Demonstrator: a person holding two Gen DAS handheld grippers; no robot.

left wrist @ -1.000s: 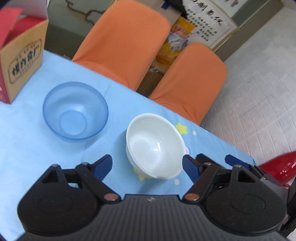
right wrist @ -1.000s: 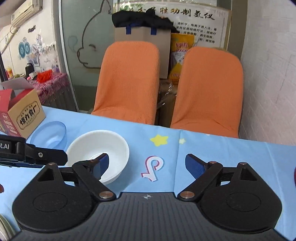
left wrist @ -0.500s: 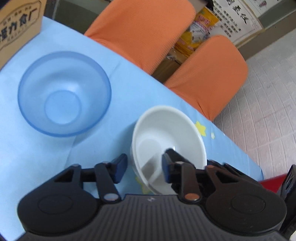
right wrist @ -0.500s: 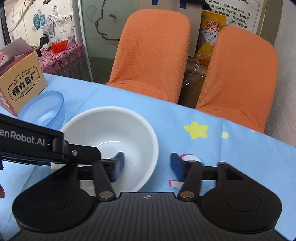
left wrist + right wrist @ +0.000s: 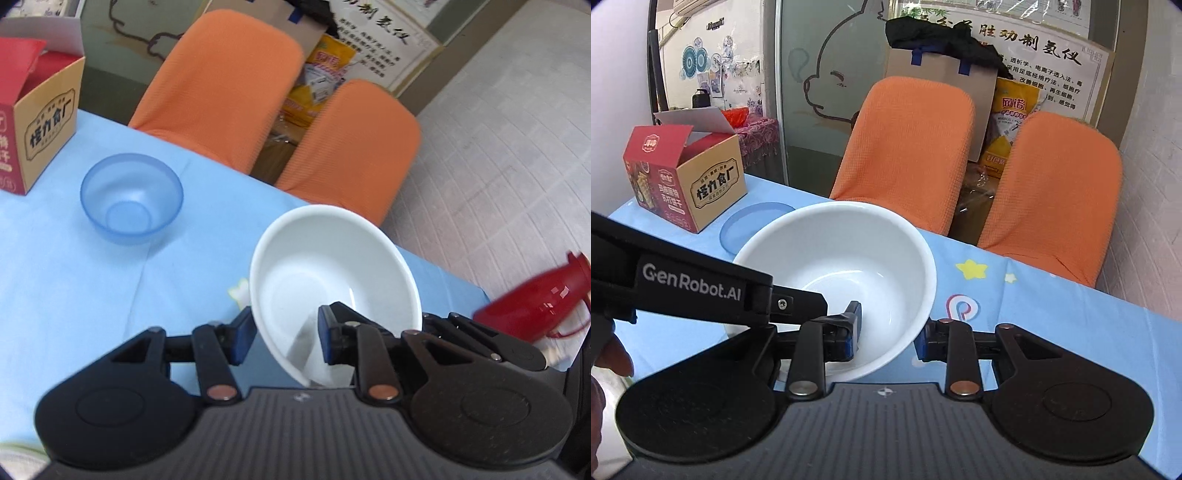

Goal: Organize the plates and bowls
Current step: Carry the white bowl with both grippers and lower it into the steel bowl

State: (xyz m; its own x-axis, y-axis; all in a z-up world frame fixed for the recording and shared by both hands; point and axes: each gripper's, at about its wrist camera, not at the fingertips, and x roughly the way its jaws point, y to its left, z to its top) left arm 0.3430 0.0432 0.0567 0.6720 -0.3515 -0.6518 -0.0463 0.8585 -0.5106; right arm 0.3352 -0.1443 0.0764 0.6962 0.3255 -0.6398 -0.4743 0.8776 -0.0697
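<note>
The blue-clothed table [image 5: 66, 288] is taken as the landmark, with two orange chairs [image 5: 236, 85] drawn up behind its far edge. A cardboard box [image 5: 40, 122] is seen at its far left corner, and the blue bowl [image 5: 132, 197] is set down just beside that box. The white bowl [image 5: 332, 280], flat on the cloth a second ago, is now lifted clear and tilted above the table's middle. Both tools have just been closed: the left gripper [image 5: 283, 338] is clamped on the bowl's near rim, the right gripper [image 5: 888, 332] on its right rim. With the bowl carried by both, nesting it into the blue bowl is judged the likely next step.
</note>
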